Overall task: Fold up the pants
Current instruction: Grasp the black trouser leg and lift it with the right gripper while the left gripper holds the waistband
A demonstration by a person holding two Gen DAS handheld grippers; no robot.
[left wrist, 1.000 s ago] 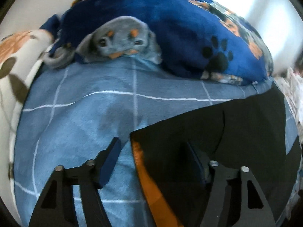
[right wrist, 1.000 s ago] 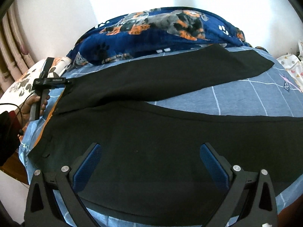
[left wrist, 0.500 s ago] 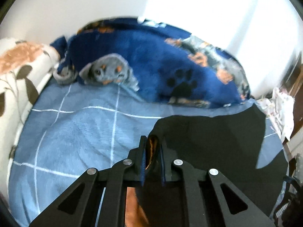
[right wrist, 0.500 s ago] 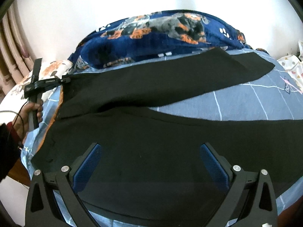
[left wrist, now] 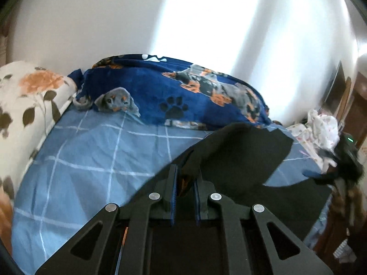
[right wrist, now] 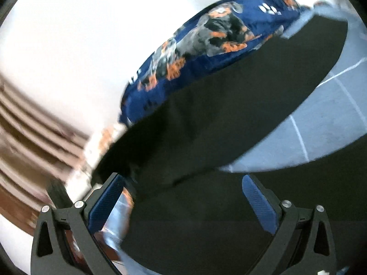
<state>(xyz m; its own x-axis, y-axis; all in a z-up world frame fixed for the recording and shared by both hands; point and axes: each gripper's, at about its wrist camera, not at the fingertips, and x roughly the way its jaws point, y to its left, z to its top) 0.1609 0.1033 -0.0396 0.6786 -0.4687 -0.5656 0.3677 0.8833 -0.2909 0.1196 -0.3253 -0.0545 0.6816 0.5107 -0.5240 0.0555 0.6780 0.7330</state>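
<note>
Left wrist view: my left tongs point(left wrist: 185, 178) are clamped on a corner of the black pants point(left wrist: 243, 155), with an orange lining showing between the blue pads. From the pinch the dark cloth lifts off the bed point(left wrist: 91, 160) and runs right, one leg lying on the blue checked sheet. Behind it lies a navy dog-print blanket point(left wrist: 160, 91) against the white wall; a floral pillow point(left wrist: 29, 96) sits at the left edge. At far right, my right tongs point(left wrist: 321, 176) appear small and blurred beside a pale spotted cloth point(left wrist: 321, 133).

Right wrist view: frame is tilted and smeared. My right tongs point(right wrist: 183, 194) stand wide, blue pads point(right wrist: 257, 197) well apart, nothing pressed between them. Pants point(right wrist: 229, 114) fill the middle: one leg raised across the view, the other spread flat beneath the tongs. Checked sheet shows between the legs at right. Ribbed curtain point(right wrist: 27, 126) at left.
</note>
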